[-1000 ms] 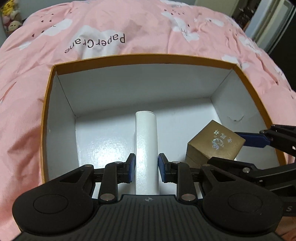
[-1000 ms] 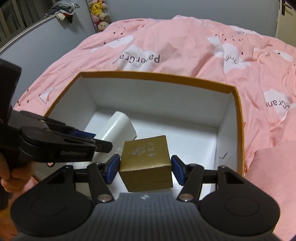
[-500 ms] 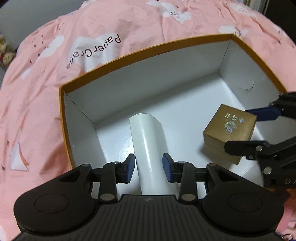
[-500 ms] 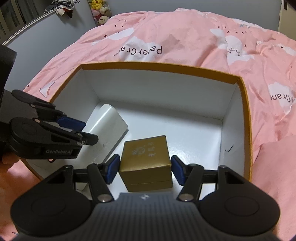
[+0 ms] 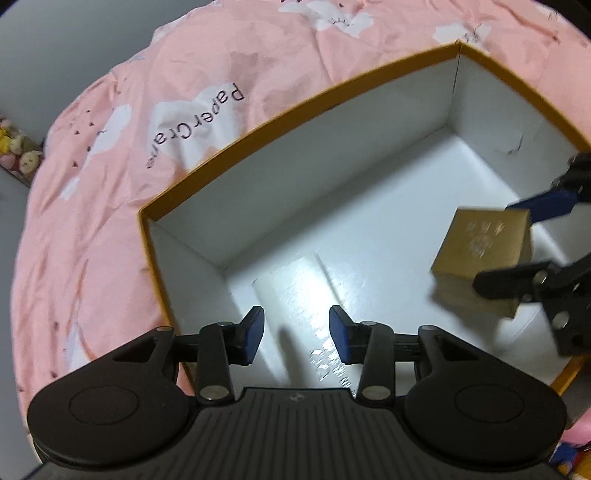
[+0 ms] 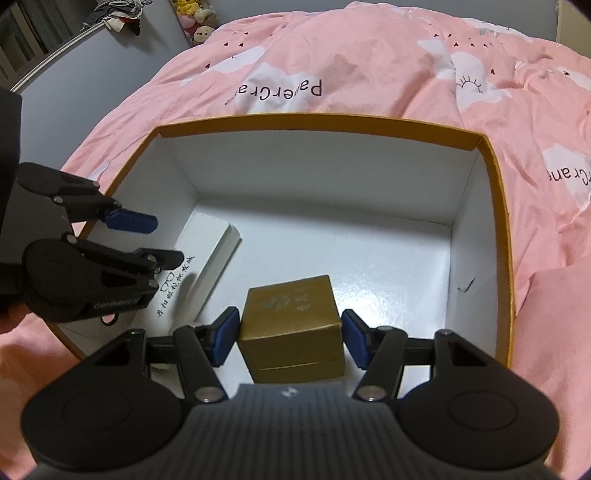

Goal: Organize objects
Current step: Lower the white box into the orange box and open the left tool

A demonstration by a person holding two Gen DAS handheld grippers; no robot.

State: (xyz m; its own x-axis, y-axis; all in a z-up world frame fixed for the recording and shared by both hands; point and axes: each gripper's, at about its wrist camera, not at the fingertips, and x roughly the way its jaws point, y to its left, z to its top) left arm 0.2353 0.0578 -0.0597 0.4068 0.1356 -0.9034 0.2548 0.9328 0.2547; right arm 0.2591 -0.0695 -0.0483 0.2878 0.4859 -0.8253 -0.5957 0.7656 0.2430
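A large open box with an orange rim (image 6: pixel 321 120) and white inside sits on the bed. A long white box (image 6: pixel 210 251) lies flat on its floor by the left wall. My left gripper (image 6: pixel 168 239) hovers just above it, jaws opening, pads clear of it. In the left wrist view the white box (image 5: pixel 295 284) shows between and beyond the blue pads of that gripper (image 5: pixel 295 334). My right gripper (image 6: pixel 288 338) is shut on a gold cube box (image 6: pixel 291 302), low inside the big box at its near side. The left wrist view shows the gold box (image 5: pixel 480 251) at right, gripped.
A pink duvet (image 6: pixel 369 66) with white clouds and lettering surrounds the big box (image 5: pixel 295 107). Plush toys (image 6: pixel 195 22) sit at the far back by a grey wall. A hand (image 6: pixel 11 314) holds the left gripper at the left edge.
The left jaws have spread off the white box, which now lies flat on the box floor. The left wrist has rolled, tilting its view. The right gripper and gold box have kept still.
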